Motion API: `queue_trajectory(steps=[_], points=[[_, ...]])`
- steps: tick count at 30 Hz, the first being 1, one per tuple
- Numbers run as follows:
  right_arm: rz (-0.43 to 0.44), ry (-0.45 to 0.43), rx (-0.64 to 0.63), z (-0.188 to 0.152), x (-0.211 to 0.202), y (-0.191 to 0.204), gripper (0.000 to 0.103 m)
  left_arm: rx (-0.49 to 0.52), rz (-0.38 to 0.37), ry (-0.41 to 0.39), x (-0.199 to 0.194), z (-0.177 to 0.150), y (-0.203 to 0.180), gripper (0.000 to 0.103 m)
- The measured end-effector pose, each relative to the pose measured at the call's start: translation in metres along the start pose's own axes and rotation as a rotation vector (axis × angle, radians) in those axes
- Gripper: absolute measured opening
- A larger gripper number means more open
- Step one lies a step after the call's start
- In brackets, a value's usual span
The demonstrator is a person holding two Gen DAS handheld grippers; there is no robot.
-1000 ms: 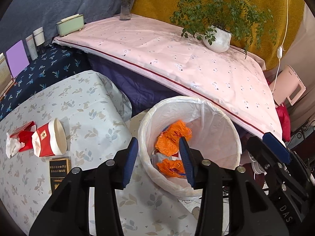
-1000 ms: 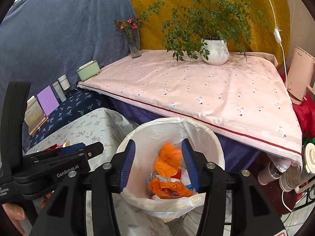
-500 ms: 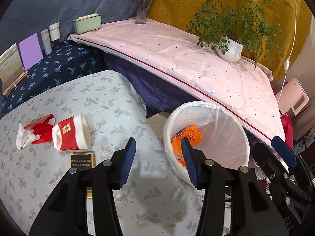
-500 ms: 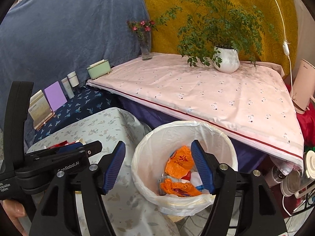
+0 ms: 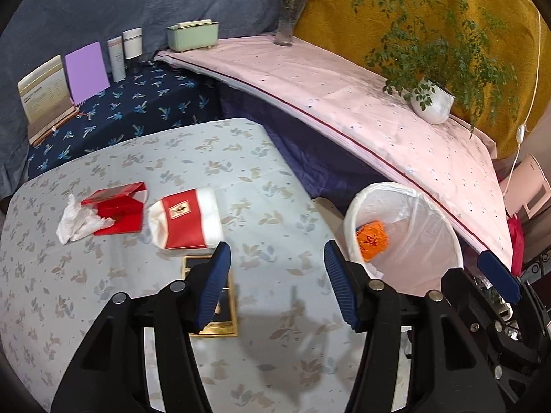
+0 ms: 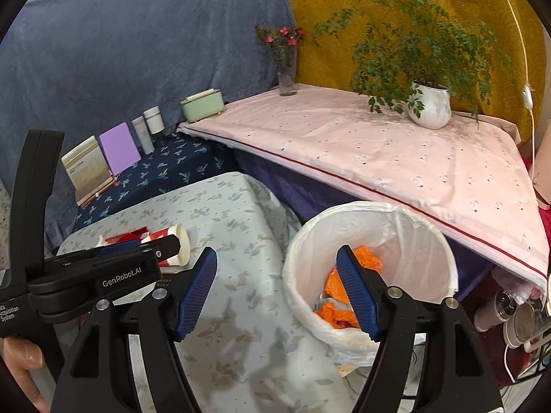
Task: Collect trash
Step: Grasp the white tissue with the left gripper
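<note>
A white-lined trash bin stands beside the table and holds orange wrappers. On the floral tablecloth lie a red and white paper cup on its side, a red carton, a crumpled white tissue and a black and gold card. My left gripper hovers over the table just right of the cup, its jaws opening with nothing between them. My right gripper hangs open and empty between the table and the bin's rim.
A pink-clothed table carries a potted plant and a flower vase. A dark blue surface holds a calendar, a purple card, bottles and a green box. A person's hand holds the left gripper. Bottles stand on the floor at right.
Both grippers moved left, away from above the bin toward the table. Both sets of jaws widened. The cup, carton and tissue came closer to the middle of the left wrist view.
</note>
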State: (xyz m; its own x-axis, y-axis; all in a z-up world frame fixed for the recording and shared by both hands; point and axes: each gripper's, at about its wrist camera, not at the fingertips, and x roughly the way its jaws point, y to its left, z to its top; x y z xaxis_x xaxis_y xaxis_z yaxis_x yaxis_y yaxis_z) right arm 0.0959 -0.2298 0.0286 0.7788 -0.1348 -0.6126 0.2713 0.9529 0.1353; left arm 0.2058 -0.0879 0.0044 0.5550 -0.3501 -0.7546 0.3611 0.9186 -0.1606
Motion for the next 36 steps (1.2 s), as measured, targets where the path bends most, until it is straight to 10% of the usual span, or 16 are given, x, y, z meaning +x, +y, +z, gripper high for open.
queue_trajectory(steps=[36], points=[[0.100, 0.235, -0.130, -0.065, 0.114, 0.148, 0.076, -0.117, 0.248, 0.016, 0.021, -0.026, 0.238, 0.086]])
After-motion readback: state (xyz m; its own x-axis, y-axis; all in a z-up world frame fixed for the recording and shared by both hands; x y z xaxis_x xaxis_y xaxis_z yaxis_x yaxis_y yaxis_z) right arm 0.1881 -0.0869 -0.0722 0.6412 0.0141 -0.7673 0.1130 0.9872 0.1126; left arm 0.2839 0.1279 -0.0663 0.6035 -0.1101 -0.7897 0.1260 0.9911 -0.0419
